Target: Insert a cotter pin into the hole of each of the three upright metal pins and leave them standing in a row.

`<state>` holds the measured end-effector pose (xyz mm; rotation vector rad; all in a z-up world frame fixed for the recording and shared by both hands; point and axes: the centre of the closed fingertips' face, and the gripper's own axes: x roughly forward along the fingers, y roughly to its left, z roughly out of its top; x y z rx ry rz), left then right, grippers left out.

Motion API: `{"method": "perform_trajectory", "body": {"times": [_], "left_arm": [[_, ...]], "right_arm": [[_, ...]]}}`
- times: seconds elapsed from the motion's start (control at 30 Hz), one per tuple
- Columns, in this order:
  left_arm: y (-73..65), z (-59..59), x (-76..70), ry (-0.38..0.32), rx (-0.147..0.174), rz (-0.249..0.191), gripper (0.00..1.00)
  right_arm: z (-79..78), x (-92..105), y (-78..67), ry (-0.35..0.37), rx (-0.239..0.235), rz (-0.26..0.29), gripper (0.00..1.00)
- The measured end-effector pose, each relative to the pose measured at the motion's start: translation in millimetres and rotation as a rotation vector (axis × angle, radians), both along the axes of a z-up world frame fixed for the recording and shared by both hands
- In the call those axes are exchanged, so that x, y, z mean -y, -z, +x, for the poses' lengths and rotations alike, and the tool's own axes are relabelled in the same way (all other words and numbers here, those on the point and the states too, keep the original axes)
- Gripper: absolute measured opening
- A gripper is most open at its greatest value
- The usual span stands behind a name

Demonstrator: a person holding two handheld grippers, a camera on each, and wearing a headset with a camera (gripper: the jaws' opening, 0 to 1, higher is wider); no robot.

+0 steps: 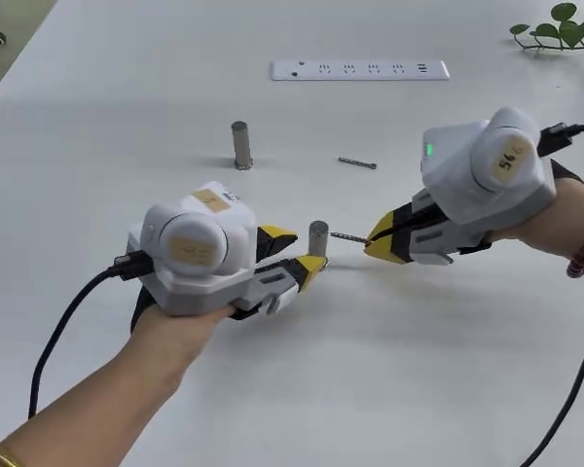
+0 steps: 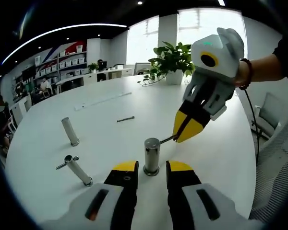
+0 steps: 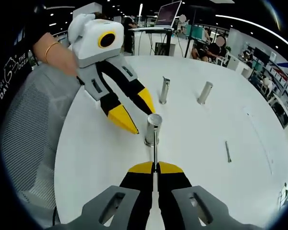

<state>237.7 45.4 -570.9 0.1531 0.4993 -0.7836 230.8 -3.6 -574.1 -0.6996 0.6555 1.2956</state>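
Note:
An upright metal pin [image 1: 317, 239] [image 2: 151, 154] [image 3: 152, 128] stands between the fingertips of my open left gripper [image 1: 297, 250] [image 2: 151, 166], which do not clamp it. My right gripper [image 1: 373, 240] [image 3: 155, 166] is shut on a thin cotter pin [image 1: 347, 236] [image 3: 154, 149]. It points at the pin's upper side, with the tip at the pin. A second upright pin [image 1: 240, 144] [image 2: 70, 131] stands farther back. A third pin [image 2: 78, 169] has a cotter pin through its top. One loose cotter pin [image 1: 356, 162] [image 2: 125, 119] lies on the table.
A white power strip [image 1: 360, 69] lies at the far side of the white table [image 1: 419, 370]. A plant [image 1: 557, 29] sits at the far right corner. Cables trail from both grippers toward me.

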Motion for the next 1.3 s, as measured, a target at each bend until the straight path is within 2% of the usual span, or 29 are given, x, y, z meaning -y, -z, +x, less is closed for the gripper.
{"method": "perform_trajectory", "body": {"times": [0.07,0.13,0.33,0.67,0.97,1.07,1.2,1.3], "left_arm": [[6.8,2.4,-0.5,-0.012,-0.015,0.016,0.22],[10.4,4.3,1.0,-0.028,-0.034,-0.003,0.22],[14.1,8.2,9.2,-0.023,-0.037,-0.008,0.22],[21.3,6.8,10.0,-0.029,-0.051,0.008,0.17],[21.5,9.8,9.4,-0.037,-0.040,0.014,0.12],[21.6,9.6,9.7,-0.038,-0.039,0.015,0.12],[21.8,9.0,10.3,-0.027,-0.019,0.037,0.11],[22.1,9.2,10.1,-0.030,-0.020,0.035,0.11]], "right_arm": [[0.4,0.1,0.0,0.000,0.000,0.000,0.00],[1.8,0.6,0.2,0.001,0.000,-0.001,0.00],[3.1,-1.1,-1.9,-0.001,-0.004,0.008,0.00],[2.2,-3.8,-2.4,-0.013,-0.007,0.011,0.00],[1.4,-6.4,-4.2,-0.031,0.007,0.001,0.00],[3.2,-6.6,-3.2,-0.042,0.014,-0.007,0.00],[3.3,-8.3,-4.1,-0.062,0.031,-0.024,0.00],[3.7,-8.6,-4.0,-0.071,0.037,-0.035,0.00]]}}
